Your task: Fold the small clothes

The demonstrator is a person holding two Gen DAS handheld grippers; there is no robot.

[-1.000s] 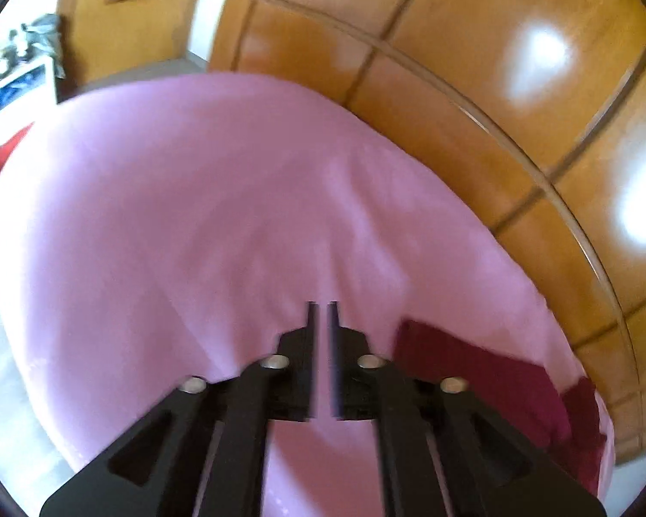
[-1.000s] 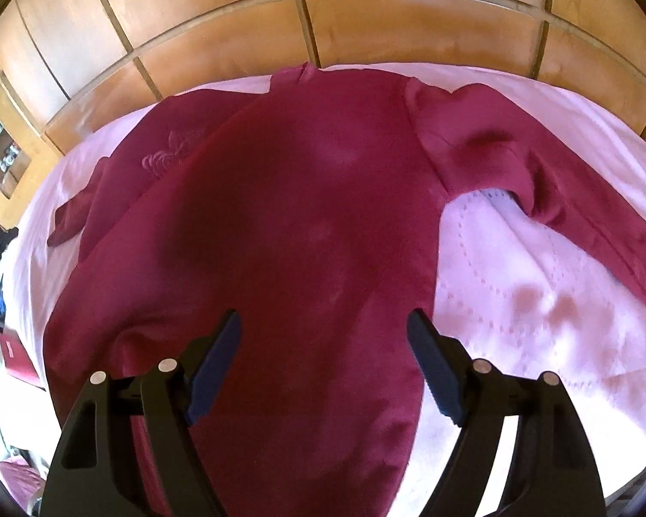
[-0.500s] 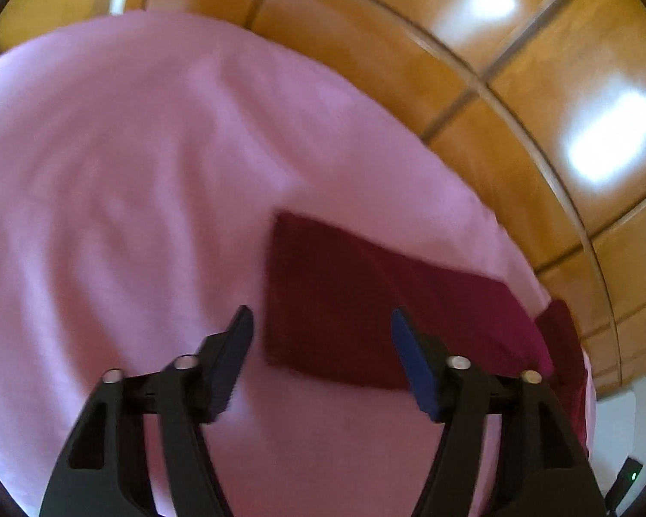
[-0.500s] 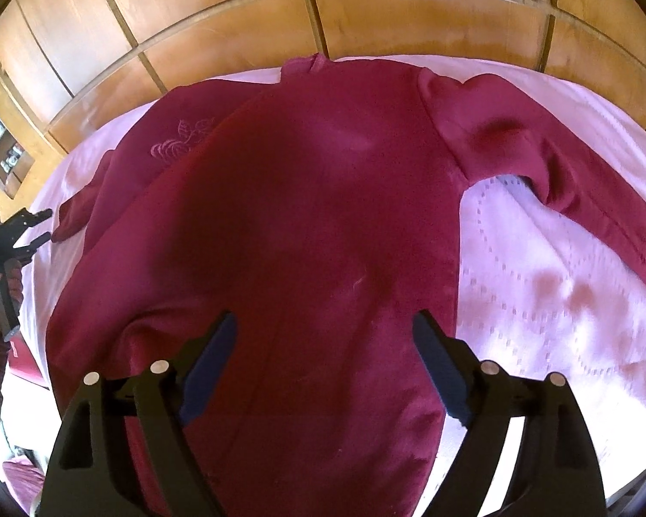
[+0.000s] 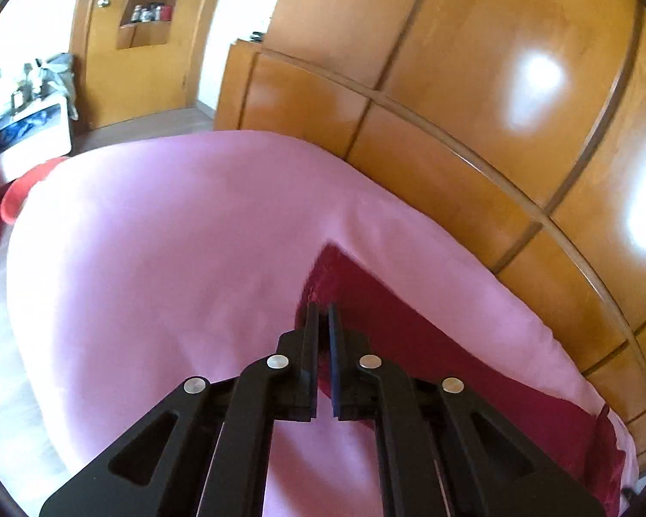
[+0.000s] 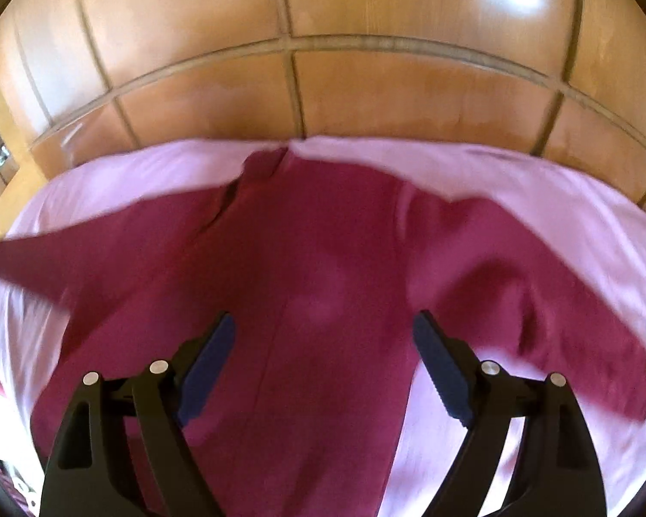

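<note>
A dark red sweater (image 6: 323, 280) lies spread on the pink bedsheet (image 6: 560, 198), collar toward the wooden panels. Its left sleeve (image 6: 64, 258) stretches out straight to the picture's left edge, and the other sleeve (image 6: 560, 301) slants down to the right. My right gripper (image 6: 323, 336) hangs open over the sweater's body with nothing between its fingers. In the left wrist view my left gripper (image 5: 321, 314) is shut on the cuff end of a sleeve (image 5: 409, 336), and red cloth shows between the fingers. The sleeve runs back to the lower right along the sheet (image 5: 172, 237).
Wooden panels (image 5: 452, 86) rise right behind the bed. Beyond the bed's far end stand a wooden door with a shelf niche (image 5: 150, 0) and a white cabinet (image 5: 34, 129). A red object (image 5: 21, 189) lies by the bed's left edge.
My left gripper opened over the sleeve end, then closed on the cuff. In the right wrist view the left sleeve, earlier folded in, now stretches out to the left. The right gripper stayed open and shifted.
</note>
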